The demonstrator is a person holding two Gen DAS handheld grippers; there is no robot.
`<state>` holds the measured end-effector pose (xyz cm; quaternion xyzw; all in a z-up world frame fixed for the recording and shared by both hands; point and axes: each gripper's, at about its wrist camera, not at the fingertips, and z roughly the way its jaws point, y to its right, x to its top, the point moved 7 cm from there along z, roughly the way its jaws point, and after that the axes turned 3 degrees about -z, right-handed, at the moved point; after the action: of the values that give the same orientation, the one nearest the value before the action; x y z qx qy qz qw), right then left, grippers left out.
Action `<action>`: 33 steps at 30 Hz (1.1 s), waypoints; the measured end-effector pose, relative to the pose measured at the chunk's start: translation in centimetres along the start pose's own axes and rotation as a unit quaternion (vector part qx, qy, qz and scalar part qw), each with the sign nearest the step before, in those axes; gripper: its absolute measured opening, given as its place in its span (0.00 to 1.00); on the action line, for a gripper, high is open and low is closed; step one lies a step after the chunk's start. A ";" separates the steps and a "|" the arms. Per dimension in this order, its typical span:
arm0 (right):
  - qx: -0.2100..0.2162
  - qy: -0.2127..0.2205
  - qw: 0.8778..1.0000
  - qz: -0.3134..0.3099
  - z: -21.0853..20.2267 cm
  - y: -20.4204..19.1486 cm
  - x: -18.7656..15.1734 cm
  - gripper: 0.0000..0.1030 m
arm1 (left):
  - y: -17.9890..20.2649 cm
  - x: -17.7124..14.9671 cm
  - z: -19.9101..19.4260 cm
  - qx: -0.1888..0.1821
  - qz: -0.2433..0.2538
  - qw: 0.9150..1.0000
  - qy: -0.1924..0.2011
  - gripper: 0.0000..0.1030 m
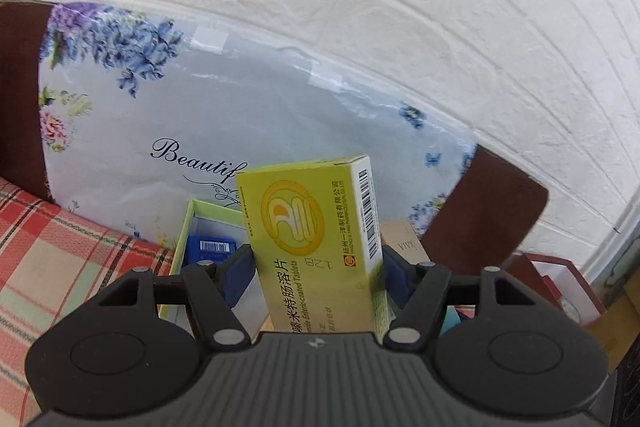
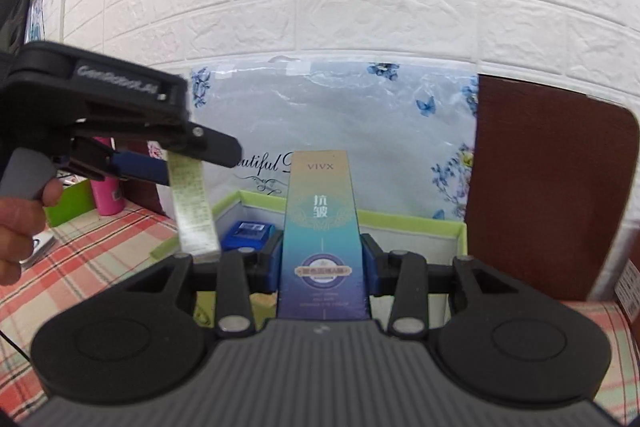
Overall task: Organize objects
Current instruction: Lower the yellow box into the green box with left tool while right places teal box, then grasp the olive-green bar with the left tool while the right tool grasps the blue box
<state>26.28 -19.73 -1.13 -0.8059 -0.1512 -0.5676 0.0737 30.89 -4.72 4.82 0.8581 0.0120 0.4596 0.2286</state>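
Observation:
My left gripper [image 1: 318,267] is shut on a yellow medicine box [image 1: 316,235] and holds it upright above a green-rimmed open box [image 1: 188,223]. In the right wrist view the left gripper [image 2: 160,163] hangs at the left with the yellow medicine box [image 2: 192,211] seen edge-on. My right gripper [image 2: 322,263] is shut on a tall teal and gold VIVX box [image 2: 320,227], held upright over the green-rimmed box [image 2: 408,219]. A blue packet [image 2: 246,235] lies inside that box and also shows in the left wrist view [image 1: 212,249].
A floral plastic-wrapped package [image 2: 340,119] leans on the white brick wall behind the box. A brown board [image 2: 548,187] stands at the right. A pink bottle [image 2: 106,195] and a green container [image 2: 70,203] sit at the left on the plaid cloth [image 1: 60,259]. A red box [image 1: 560,279] lies at right.

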 end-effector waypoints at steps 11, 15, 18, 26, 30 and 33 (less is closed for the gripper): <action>-0.012 -0.022 0.997 -0.071 6.4 0.5 -2.1 0.79 | -3.7 -2.5 5.9 0.043 0.002 0.998 -0.044 0.79; -0.021 0.003 0.999 -0.048 3.7 1.0 -2.0 0.91 | -4.7 -2.9 3.8 0.042 -0.014 0.998 -0.034 0.79; -0.029 0.011 0.999 -0.022 1.6 1.3 -2.0 0.97 | -4.3 -3.2 1.7 0.055 0.003 0.998 -0.029 0.79; -0.037 0.046 0.998 0.034 -6.4 0.6 -0.5 1.00 | -2.1 -5.6 -5.1 0.063 0.025 0.998 -0.009 0.79; -0.038 0.046 0.997 0.051 -10.0 -0.4 -1.6 1.00 | -1.1 -8.3 -8.1 0.056 0.041 0.998 -0.003 0.79; -0.046 0.038 0.996 0.066 -11.9 -1.0 -3.5 1.00 | -1.4 -10.6 -9.6 0.063 0.043 0.997 -0.008 0.79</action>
<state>14.26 -22.84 -0.31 -0.7948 -0.0685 -0.5977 0.0800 17.38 -2.23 0.46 0.8739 0.0019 0.4610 0.1543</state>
